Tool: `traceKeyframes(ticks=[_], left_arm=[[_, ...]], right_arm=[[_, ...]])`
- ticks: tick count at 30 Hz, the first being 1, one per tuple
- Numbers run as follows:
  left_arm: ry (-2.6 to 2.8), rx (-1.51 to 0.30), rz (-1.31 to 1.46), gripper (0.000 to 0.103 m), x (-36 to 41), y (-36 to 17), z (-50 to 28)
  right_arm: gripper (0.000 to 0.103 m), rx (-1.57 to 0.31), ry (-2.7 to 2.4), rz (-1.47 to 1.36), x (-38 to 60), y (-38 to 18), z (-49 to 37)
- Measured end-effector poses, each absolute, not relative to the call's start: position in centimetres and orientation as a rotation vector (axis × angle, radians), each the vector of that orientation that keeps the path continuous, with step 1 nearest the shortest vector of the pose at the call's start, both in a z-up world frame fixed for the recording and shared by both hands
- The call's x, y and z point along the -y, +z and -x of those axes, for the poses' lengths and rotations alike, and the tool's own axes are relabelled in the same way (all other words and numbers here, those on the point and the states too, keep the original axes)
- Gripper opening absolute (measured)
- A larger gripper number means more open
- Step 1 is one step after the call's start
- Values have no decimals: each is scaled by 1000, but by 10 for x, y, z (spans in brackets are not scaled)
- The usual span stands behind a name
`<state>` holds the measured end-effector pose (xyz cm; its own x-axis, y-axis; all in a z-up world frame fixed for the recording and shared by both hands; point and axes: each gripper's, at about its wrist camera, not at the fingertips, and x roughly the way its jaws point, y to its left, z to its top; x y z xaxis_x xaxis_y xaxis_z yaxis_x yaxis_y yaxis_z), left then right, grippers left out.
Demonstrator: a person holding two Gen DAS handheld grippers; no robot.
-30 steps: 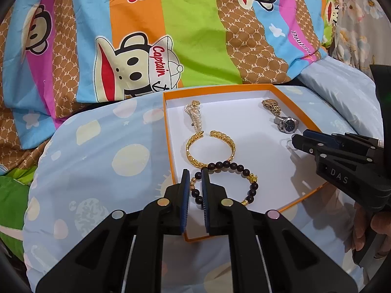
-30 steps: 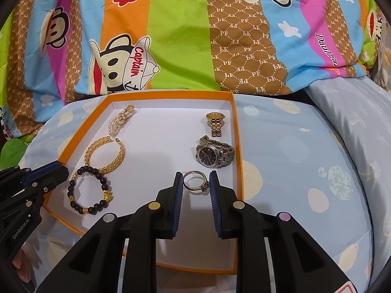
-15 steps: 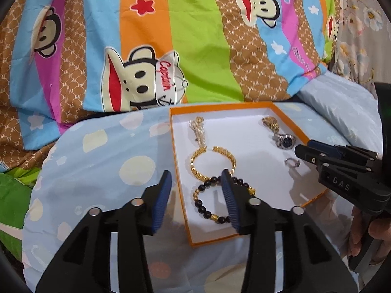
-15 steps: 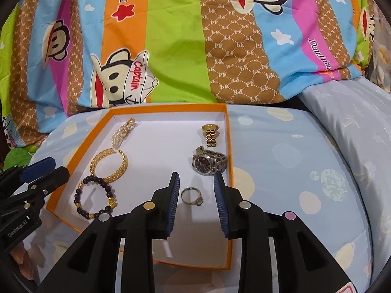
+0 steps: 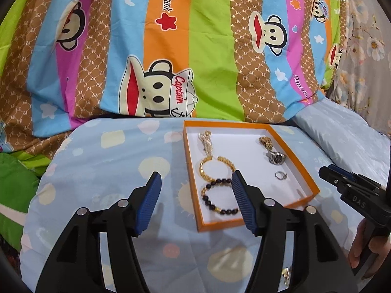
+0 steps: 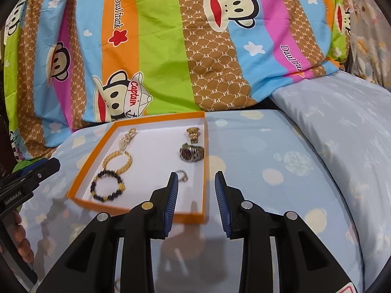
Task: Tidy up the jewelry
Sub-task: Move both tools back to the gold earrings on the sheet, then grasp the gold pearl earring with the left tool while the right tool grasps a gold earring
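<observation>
Both grippers hang above the bed and hold nothing. On the left gripper (image 5: 195, 178) the jaws are opening, and only the pale blue cushion (image 5: 110, 166) and the near left edge of the tray appear in the gap between its blue pads; they do not press on anything. On the right gripper (image 6: 196, 179) the jaws stand apart with a moderate gap, and through it one sees the right wall of the orange tray (image 6: 204, 146), not a piece of jewelry. This shallow tray with a white floor lies flat on the cushion, in front of a striped cartoon blanket (image 6: 158, 48). All the jewelry is inside it. Along the left side, from far to near, lie a pearl bracelet (image 5: 206, 141), a gold chain bracelet (image 5: 216, 168) and a dark bead bracelet (image 5: 220, 197); the gold one and the bead one touch or nearly touch. Along the right side lie a gold watch (image 6: 193, 134), a silver watch with a dark dial (image 6: 191, 153) and a small ring (image 5: 280, 175), each apart from the next. In the right wrist view the ring is partly hidden behind the left pad. A small gold item (image 5: 286, 274) lies on the cushion outside the tray, near the bottom of the left wrist view; its kind cannot be told. A hand (image 5: 366, 251) holds the right gripper's handle at the right edge of that view.
</observation>
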<state>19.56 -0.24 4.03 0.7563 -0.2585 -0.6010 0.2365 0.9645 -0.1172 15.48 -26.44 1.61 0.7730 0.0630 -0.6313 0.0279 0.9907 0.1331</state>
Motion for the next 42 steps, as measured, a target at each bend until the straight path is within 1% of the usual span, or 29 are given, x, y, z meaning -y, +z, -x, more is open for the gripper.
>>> traceKeyframes(ticks=[7,16,21,25,27,30,36,38,40,41,42], left_arm=[[-276,-696,20,58,-5,28,-163],[-299,-771,22,58,-19,9,-125],[-329,-842,9,58,-23,-6,-105],[-369,-869,-23,58,-12,-11,-96],[-376,-878,-54,61,-4,-13,-96],[-391,-914,-88,61,7,-19,-99],[-370,-908,-141,60,16,-22,-98],[-361,-903,-142,55,17,-22,-99],[-363,-897,-142,42,18,-22,-99],[-363,-891,-145,38,18,-22,-99],[-364,-889,-147,31,18,-21,-99]], right_arm=[[31,-704,67,-128,252,11,-102],[31,-757,183,-104,211,-6,-44],[31,-805,213,-101,193,-17,-33],[31,-813,217,-114,189,-19,-30],[31,-813,206,-130,192,-20,-30],[31,-826,199,-157,197,-22,-32],[31,-826,197,-142,194,-22,-34],[31,-827,196,-144,194,-22,-34],[31,-828,196,-146,194,-22,-34],[31,-827,196,-144,194,-22,-34],[31,-827,196,-141,194,-22,-34]])
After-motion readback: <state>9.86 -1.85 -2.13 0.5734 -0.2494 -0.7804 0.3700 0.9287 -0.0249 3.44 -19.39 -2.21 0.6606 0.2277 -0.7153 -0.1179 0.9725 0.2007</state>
